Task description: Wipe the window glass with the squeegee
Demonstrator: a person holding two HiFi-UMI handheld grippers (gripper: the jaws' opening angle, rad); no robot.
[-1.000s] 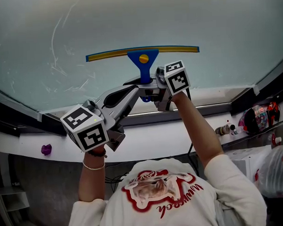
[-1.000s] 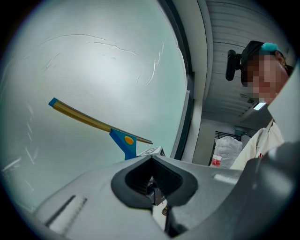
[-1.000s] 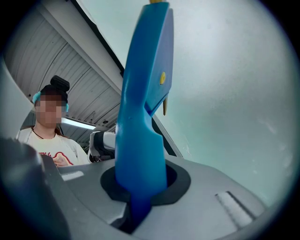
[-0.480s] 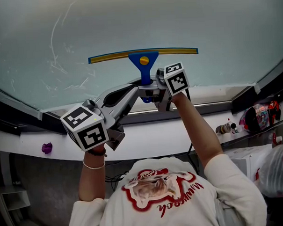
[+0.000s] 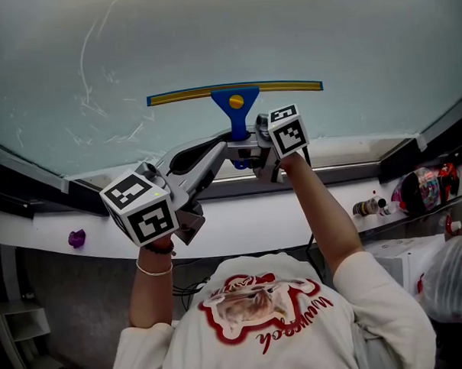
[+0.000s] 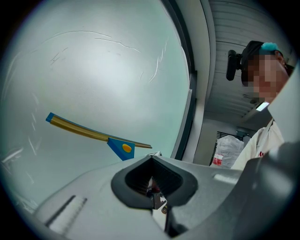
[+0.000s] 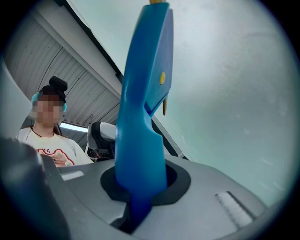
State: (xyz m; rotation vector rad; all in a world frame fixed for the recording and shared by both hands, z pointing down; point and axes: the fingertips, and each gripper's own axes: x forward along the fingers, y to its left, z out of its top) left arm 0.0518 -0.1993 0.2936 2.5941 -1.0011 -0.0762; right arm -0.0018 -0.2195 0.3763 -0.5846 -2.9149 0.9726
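Mid-wipe. Right gripper [image 5: 246, 146] clamped on the handle of the blue plastic squeegee with yellow blade [image 5: 233, 102], which sits against the pale window glass [image 5: 346, 29], low centre. Left gripper [image 5: 216, 148] closed, empty. Next, likely: an even stroke with the blade pressed flat.

Glossy blue plastic squeegee [image 7: 140, 117] (matt yellow blade [image 5: 183, 95]) against smooth, faintly streaked window glass [image 5: 346, 29]

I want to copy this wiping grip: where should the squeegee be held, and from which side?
Grip the squeegee by its narrow blue handle, coming from below, since the wide blade runs across its top. The right gripper holds it so.
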